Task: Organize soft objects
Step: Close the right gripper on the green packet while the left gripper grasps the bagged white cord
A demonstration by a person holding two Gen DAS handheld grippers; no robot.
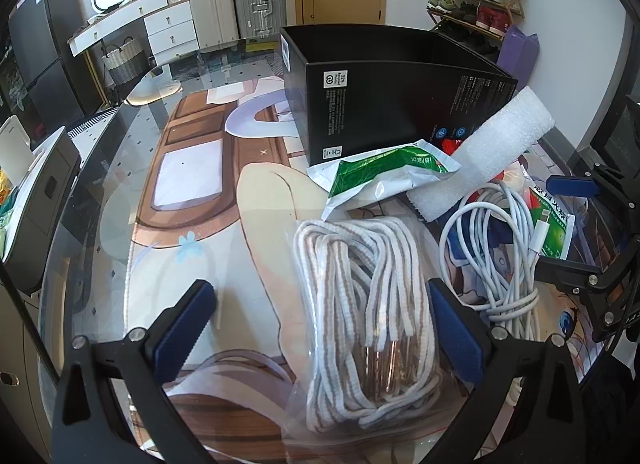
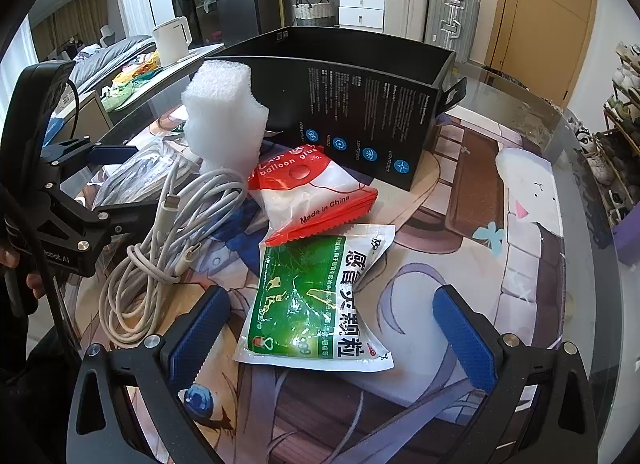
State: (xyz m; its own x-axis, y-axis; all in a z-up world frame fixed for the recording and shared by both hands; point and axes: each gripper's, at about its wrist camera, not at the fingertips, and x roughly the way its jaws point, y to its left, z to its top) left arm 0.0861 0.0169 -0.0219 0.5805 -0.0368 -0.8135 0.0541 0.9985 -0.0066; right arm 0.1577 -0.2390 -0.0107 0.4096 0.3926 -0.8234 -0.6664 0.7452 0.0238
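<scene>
Plastic-bagged rope (image 1: pixel 360 312) sits between your spread left gripper (image 1: pixel 320 328). Right gripper (image 2: pixel 332 336), also released, straddles the green sachet (image 2: pixel 316 300). Clench, then carry to the black box (image 1: pixel 400 92) at twelve o'clock.

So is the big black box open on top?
Open. The black box has no lid on top; its inner walls show. What's inside, cannot tell.

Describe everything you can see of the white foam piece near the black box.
The foam block is white, with a coarse, bubbly surface that looks like soft packing foam. It is long with a stepped end, and lies tilted, its upper part leaning against the black box. Its lower end rests on the pile, over the white cable and beside the red balloon-glue packet. Neither gripper touches it.
</scene>
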